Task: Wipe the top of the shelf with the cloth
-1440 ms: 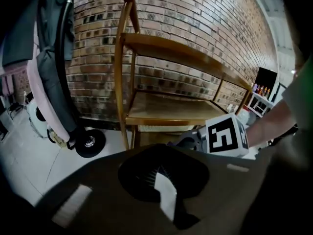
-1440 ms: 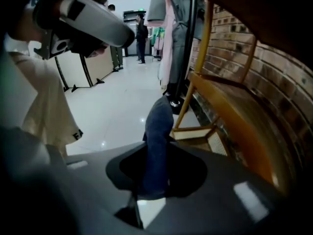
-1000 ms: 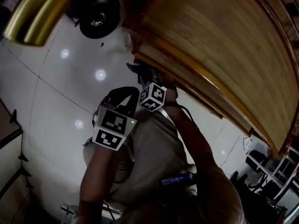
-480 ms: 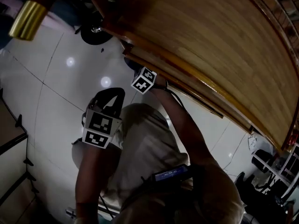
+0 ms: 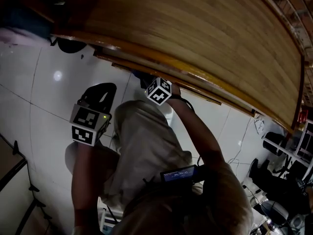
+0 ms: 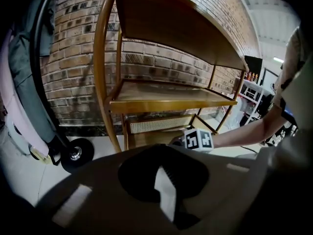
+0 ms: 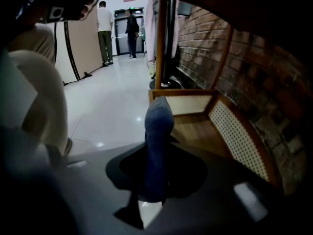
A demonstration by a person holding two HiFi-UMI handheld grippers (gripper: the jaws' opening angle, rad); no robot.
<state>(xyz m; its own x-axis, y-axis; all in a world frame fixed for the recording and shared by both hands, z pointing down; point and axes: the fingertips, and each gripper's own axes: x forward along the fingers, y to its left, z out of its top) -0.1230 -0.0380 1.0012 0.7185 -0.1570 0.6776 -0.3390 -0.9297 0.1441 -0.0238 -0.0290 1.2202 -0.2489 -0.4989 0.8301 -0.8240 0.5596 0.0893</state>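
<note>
Presently, blue cloth (image 7: 159,124) is clamped in right tool (image 7: 155,180) beside shelf (image 6: 166,99) base; left tool (image 6: 164,180) is held parted, empty.

Head view: the shelf (image 5: 205,33) runs off the top edge, its front edge hiding the jaws of the right gripper (image 7: 157,173) and most of the cloth (image 7: 159,126).

head view looks steeply down on the shelf (image 5: 195,28); gripper views face it low.
</note>
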